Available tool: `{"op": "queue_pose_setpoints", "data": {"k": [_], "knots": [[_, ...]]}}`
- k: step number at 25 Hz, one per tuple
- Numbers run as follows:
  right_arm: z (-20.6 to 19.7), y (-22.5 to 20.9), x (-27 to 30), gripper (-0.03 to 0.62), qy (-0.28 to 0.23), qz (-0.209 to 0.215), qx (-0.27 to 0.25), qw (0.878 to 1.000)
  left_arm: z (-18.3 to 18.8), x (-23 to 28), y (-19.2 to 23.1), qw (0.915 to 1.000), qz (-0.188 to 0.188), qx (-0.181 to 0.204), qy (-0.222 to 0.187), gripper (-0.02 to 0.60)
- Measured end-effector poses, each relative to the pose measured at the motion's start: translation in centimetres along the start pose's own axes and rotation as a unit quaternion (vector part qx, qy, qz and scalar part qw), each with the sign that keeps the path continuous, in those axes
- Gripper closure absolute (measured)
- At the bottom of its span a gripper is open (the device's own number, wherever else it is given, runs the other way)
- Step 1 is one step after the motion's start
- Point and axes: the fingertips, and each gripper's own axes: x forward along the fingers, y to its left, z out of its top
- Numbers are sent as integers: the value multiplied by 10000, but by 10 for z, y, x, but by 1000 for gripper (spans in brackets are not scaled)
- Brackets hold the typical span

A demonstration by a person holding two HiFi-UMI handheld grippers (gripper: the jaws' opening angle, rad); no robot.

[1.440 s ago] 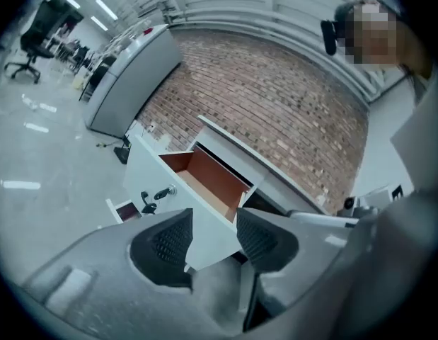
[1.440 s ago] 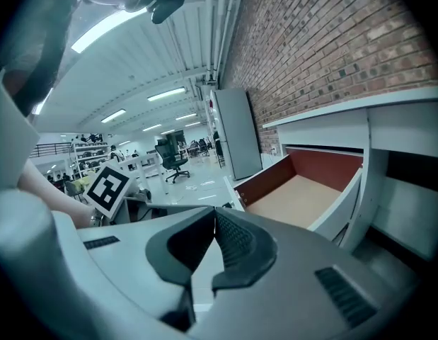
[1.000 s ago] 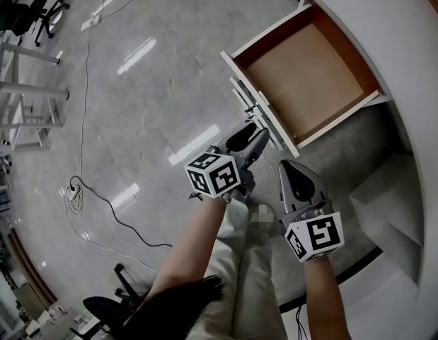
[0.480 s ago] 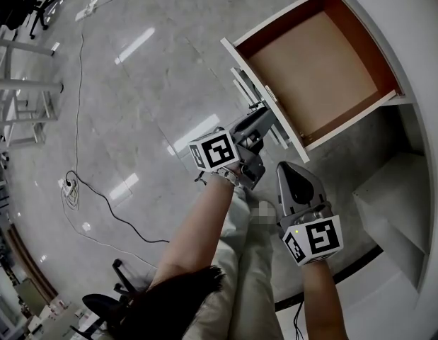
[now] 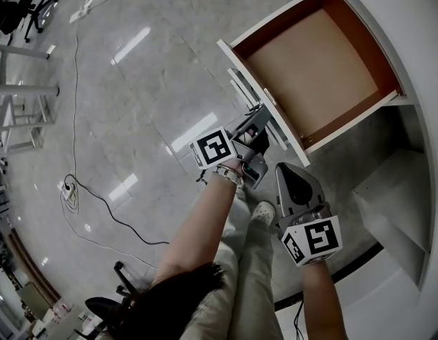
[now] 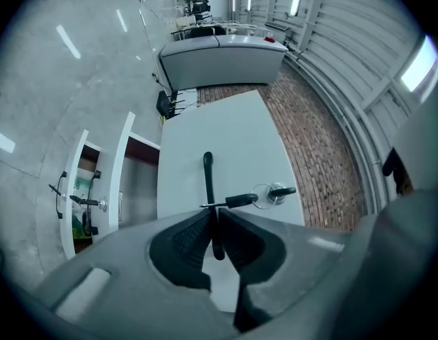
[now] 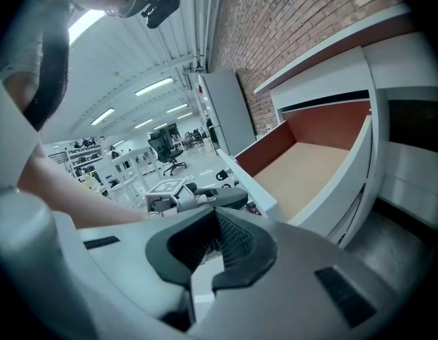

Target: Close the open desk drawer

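- Running across the left, the grey stone-patterned floor (image 5: 134, 83) is glossy with light streaks. A thin black cable (image 5: 81, 119) trails over it.
- Left gripper (image 5: 257, 116): the jaws have just been closing and pinch the slim, rounded black handle (image 6: 208, 172) on the drawer's flat white front. The ribbed pads press on both sides of it. A black-headed key (image 6: 241, 201) sits in the lock beside it.
- Right gripper (image 5: 285, 170): jaws together and empty, near the end of the front.
- Drawer (image 5: 318, 69): pulled out of the white desk (image 5: 410, 41), with a tan board bottom and reddish-brown inner walls.

Desk (image 5: 411, 41) — cut off at right edge.
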Motion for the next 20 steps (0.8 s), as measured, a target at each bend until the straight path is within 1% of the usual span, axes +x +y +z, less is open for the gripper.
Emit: {"op": "queue_pose_setpoints", "data": {"k": [3,7,10,14,20], "knots": [[5,1,0,582,-8,-4,-1,10000,1,0,-1,9999,148,16,13,545],[17,3,-8,582,-56,-50,-8,10000,-2,-2,-8,9991,369,128,137,545],[27,0,-13,582,-94,-93,-37,9999,-4,-3,-15,9989,375,169,221,548],[35,-4,-19,582,-117,-193,-30,9997,-5,-6,-23,9988,384,197,226,548],[44,-5,-29,582,-130,-223,-80,9996,-4,-5,-34,9981,485,259,277,548]]}}
